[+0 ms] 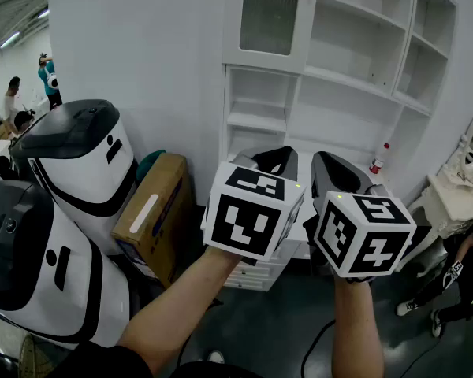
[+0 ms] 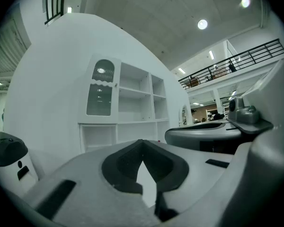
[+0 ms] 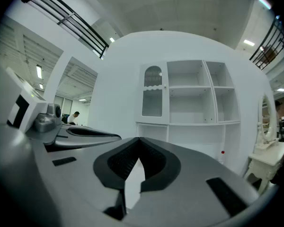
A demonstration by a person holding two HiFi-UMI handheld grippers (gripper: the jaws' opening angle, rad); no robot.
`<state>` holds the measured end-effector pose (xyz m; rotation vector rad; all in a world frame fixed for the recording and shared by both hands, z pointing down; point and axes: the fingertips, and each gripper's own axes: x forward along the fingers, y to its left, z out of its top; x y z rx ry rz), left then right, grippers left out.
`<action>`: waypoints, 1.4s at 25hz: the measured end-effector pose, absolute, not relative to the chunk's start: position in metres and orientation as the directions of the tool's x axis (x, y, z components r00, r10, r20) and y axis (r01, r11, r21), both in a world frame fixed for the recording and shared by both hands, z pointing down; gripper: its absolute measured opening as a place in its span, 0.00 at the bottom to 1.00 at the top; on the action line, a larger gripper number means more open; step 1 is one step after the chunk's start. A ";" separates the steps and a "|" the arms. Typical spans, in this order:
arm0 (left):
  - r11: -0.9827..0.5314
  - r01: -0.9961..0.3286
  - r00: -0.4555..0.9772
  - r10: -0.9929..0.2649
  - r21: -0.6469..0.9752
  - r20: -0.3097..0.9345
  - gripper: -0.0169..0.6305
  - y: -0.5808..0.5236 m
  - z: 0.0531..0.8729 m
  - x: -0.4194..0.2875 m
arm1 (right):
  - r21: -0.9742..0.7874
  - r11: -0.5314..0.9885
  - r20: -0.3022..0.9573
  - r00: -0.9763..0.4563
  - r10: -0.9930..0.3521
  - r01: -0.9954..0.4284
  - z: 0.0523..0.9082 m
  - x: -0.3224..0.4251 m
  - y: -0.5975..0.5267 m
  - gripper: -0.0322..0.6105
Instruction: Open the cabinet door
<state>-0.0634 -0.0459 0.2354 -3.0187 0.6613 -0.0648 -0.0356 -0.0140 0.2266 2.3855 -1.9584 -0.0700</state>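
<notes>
On the left gripper [image 2: 142, 142], the fingers [image 2: 122, 163] are clenched tip to tip, holding nothing. The right gripper [image 3: 138, 141] is clenched the same way, also empty. Both are held level, side by side, well apart from a tall white cabinet [image 1: 355, 53] against the far wall. Its glass-paned door [image 1: 268, 18], at the upper left, is closed. A small red-capped bottle [image 1: 378, 160] stands low on the cabinet's right side. A cardboard box [image 1: 154, 211] sits tilted to the cabinet's left.
</notes>
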 end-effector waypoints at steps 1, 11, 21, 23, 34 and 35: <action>-0.908 -0.414 0.909 -0.417 -0.059 0.031 0.04 -0.048 0.235 -0.064 | 0.070 -0.196 0.001 0.197 -0.980 -0.978 0.227 -0.036 -0.016 0.08; -0.920 -0.388 0.921 -0.390 -0.055 0.027 0.04 -0.073 0.234 -0.070 | 0.063 -0.228 0.006 0.229 -0.973 -0.972 0.231 -0.040 -0.039 0.08; -0.931 -0.361 0.932 -0.362 -0.054 0.007 0.04 -0.080 0.226 -0.060 | 0.067 -0.253 0.004 0.254 -0.967 -0.965 0.228 -0.030 -0.046 0.08; -0.930 -0.363 0.931 -0.364 -0.056 0.006 0.04 -0.082 0.226 -0.055 | 0.067 -0.249 0.001 0.249 -0.968 -0.966 0.227 -0.026 -0.049 0.08; -0.911 -0.408 0.913 -0.408 -0.064 -0.013 0.04 -0.107 0.219 -0.005 | 0.070 -0.195 -0.015 0.195 -0.981 -0.978 0.222 0.026 -0.078 0.08; -0.908 -0.414 0.910 -0.414 -0.064 -0.014 0.04 -0.111 0.218 0.002 | 0.071 -0.188 -0.017 0.187 -0.982 -0.980 0.221 0.033 -0.082 0.08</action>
